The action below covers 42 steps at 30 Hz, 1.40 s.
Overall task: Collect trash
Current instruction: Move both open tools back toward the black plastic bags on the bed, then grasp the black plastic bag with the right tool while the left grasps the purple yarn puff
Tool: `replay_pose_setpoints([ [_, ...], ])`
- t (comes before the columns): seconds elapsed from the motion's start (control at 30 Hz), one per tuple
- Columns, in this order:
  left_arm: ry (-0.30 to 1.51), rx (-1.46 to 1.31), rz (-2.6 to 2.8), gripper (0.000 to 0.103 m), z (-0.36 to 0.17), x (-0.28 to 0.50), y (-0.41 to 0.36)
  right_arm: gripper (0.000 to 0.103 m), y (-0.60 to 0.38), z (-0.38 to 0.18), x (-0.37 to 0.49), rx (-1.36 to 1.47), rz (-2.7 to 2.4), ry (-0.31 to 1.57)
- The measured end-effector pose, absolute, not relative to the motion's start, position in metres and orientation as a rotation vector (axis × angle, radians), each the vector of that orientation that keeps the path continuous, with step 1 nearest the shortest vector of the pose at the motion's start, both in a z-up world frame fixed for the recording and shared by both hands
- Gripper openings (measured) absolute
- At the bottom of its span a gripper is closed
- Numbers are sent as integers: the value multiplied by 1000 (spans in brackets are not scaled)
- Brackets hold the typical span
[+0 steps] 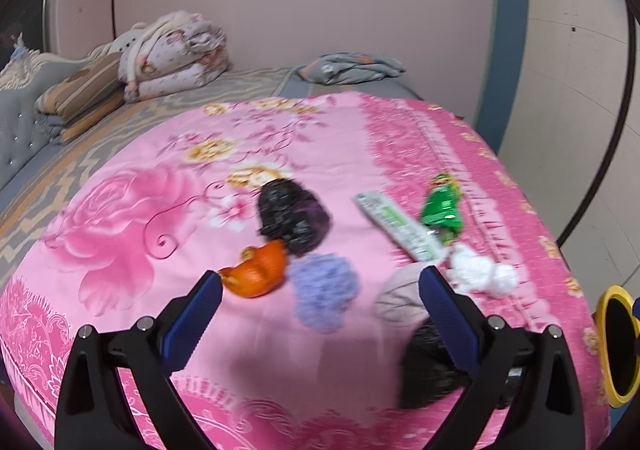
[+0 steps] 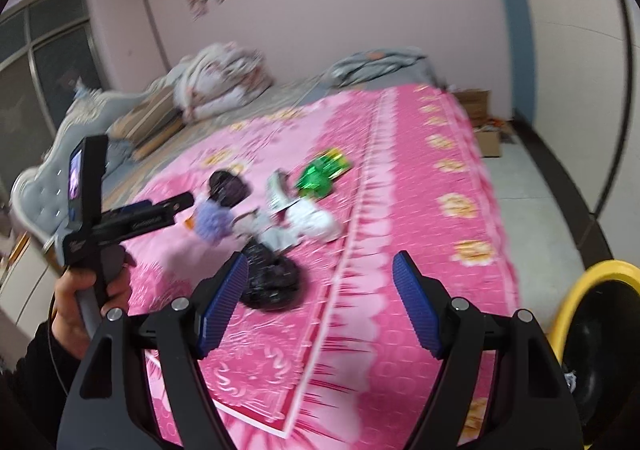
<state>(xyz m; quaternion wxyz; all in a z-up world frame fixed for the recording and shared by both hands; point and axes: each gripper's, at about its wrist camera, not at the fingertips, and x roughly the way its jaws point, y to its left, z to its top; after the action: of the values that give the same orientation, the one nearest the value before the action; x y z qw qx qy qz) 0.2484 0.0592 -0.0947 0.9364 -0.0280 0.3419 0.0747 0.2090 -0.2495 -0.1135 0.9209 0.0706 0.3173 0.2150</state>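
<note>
Trash lies scattered on a pink floral blanket [image 1: 120, 234]. In the left wrist view I see an orange peel [image 1: 256, 274], a purple crumpled ball [image 1: 324, 290], a crumpled black bag [image 1: 294, 218], a green wrapper [image 1: 442, 208], white tissue [image 1: 482, 274] and a second black bag [image 1: 428, 366]. My left gripper [image 1: 320, 278] hovers open above the peel and the purple ball, holding nothing. My right gripper [image 2: 320, 262] is open and empty over the blanket's edge, with the near black bag [image 2: 272, 282] just beyond its left finger. A yellow-rimmed bin [image 2: 600, 330] stands at the right.
A grey remote [image 1: 396, 226] lies between the far black bag and the green wrapper. Folded quilts [image 1: 176, 54] and a padded headboard [image 1: 20, 110] are at the back left. In the right wrist view a hand [image 2: 80, 310] holds the left gripper [image 2: 180, 206]. Cardboard boxes [image 2: 480, 118] sit on the floor.
</note>
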Motion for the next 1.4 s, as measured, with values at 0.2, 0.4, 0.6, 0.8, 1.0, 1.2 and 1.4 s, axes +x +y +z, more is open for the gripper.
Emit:
replay_pose_setpoints([
  [0.2, 731, -71, 168, 95, -113, 257, 77, 75, -211, -133, 228, 66, 481, 720],
  [0.4, 752, -88, 165, 95, -124, 270, 80, 75, -198, -148, 242, 61, 500, 775],
  [0.6, 746, -100, 150, 95, -130, 282, 76, 75, -184, -161, 253, 42, 523, 807],
  [0.8, 757, -118, 124, 88, -139, 290, 74, 64, -174, -174, 260, 10, 520, 825],
  [1.0, 780, -123, 98, 70, -148, 295, 70, 55, -170, -183, 265, 14, 521, 844],
  [1.2, 803, -128, 66, 45, -153, 298, 66, 41, -162, -187, 270, 9, 547, 863],
  [1.4, 800, -139, 53, 39, -152, 297, 67, 31, -158, -185, 268, -11, 556, 851],
])
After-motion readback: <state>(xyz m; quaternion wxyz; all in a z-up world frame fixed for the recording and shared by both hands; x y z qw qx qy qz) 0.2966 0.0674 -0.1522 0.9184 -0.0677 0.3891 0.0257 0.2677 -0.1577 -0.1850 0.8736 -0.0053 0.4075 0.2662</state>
